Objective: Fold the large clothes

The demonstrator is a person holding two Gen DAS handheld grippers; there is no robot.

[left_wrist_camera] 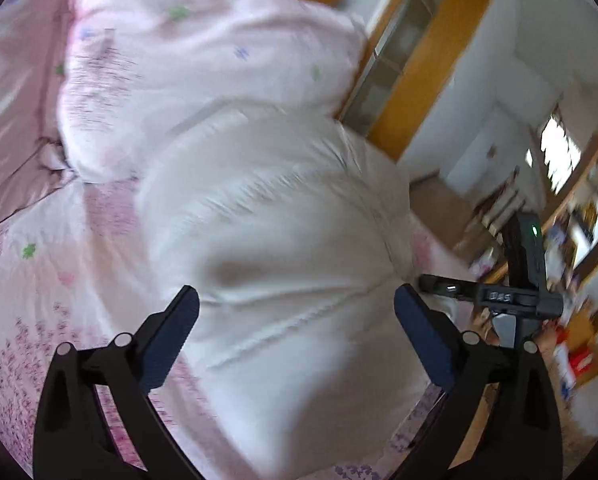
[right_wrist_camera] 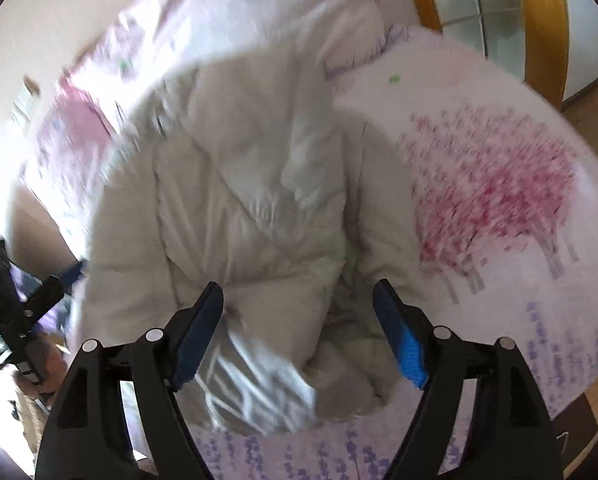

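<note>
A puffy white quilted jacket (left_wrist_camera: 283,240) lies bunched on a bed with pink flowered bedding (left_wrist_camera: 59,300). My left gripper (left_wrist_camera: 297,300) is open above the jacket, its jaws wide apart and holding nothing. In the right wrist view the same jacket (right_wrist_camera: 239,200) lies crumpled with its lining showing near the front. My right gripper (right_wrist_camera: 299,300) is open just above it and empty. The right gripper also shows in the left wrist view (left_wrist_camera: 519,292), beside the bed at the right. The left gripper shows at the left edge of the right wrist view (right_wrist_camera: 23,304).
A pillow (left_wrist_camera: 203,64) in matching pink fabric lies behind the jacket. A wooden-framed door (left_wrist_camera: 431,52) stands past the bed. Bookshelves (left_wrist_camera: 579,248) line the far right. A pink tree print (right_wrist_camera: 495,188) covers the sheet to the jacket's right.
</note>
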